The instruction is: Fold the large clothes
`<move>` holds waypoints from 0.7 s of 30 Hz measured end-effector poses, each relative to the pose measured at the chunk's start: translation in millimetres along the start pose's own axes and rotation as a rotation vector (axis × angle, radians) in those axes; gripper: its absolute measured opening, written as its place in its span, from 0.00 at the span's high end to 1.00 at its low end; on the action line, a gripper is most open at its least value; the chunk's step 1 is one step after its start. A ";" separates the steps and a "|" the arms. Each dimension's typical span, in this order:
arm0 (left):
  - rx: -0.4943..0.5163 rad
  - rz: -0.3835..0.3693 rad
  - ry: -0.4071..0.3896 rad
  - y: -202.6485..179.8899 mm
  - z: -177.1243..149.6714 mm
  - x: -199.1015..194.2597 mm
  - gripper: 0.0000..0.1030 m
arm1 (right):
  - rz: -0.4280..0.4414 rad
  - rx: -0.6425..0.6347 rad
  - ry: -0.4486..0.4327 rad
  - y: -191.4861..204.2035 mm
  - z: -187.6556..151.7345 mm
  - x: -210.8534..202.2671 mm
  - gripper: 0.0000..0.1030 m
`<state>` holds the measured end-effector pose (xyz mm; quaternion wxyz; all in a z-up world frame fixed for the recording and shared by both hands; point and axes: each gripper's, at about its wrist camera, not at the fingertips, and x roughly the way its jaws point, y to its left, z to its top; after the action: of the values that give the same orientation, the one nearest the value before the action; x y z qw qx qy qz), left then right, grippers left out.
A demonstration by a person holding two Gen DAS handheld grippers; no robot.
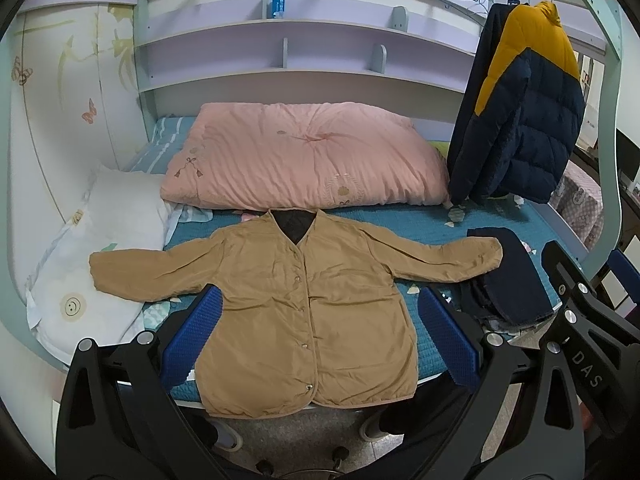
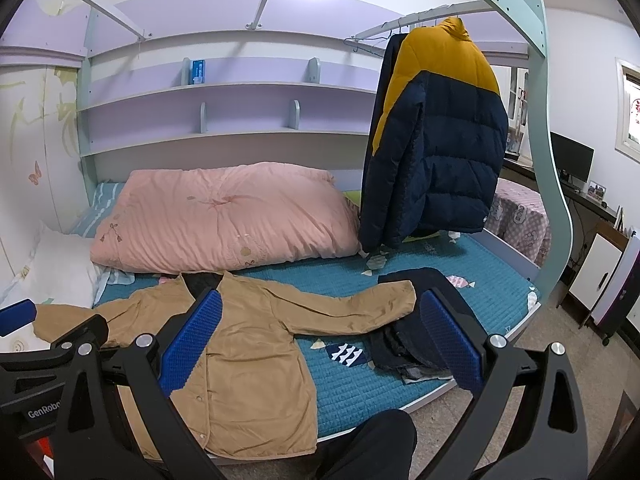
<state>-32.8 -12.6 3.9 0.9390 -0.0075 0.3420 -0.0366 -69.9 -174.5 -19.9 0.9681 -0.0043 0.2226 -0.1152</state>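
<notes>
A tan buttoned jacket (image 1: 304, 304) lies flat, front up, on the teal bed cover (image 1: 432, 228), both sleeves spread out; its hem reaches the bed's front edge. It also shows in the right wrist view (image 2: 248, 364). My left gripper (image 1: 320, 336) is open and empty, held above the jacket's lower half. My right gripper (image 2: 320, 344) is open and empty, above the jacket's right sleeve and the bed cover. The right gripper also shows at the right edge of the left wrist view (image 1: 580, 312).
A pink folded quilt (image 1: 304, 160) lies behind the jacket. A white pillow (image 1: 92, 264) is at the left. Dark folded clothes (image 1: 508, 280) lie under the right sleeve end. A navy and yellow puffer jacket (image 1: 524, 112) hangs at the right. A desk (image 2: 576, 192) stands far right.
</notes>
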 end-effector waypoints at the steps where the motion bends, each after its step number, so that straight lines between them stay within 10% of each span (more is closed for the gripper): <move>1: 0.000 0.002 -0.002 -0.1 0.3 -0.1 0.05 | 0.000 0.001 0.002 -0.2 -0.3 0.1 0.07; 21: 0.006 0.005 0.009 -0.4 -4.0 5.8 0.05 | -0.006 -0.006 0.019 1.6 -1.7 4.7 0.07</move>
<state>-31.0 -13.4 -2.8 0.9374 -0.0039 0.3463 -0.0354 -66.2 -173.9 -23.5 0.9655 -0.0068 0.2323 -0.1177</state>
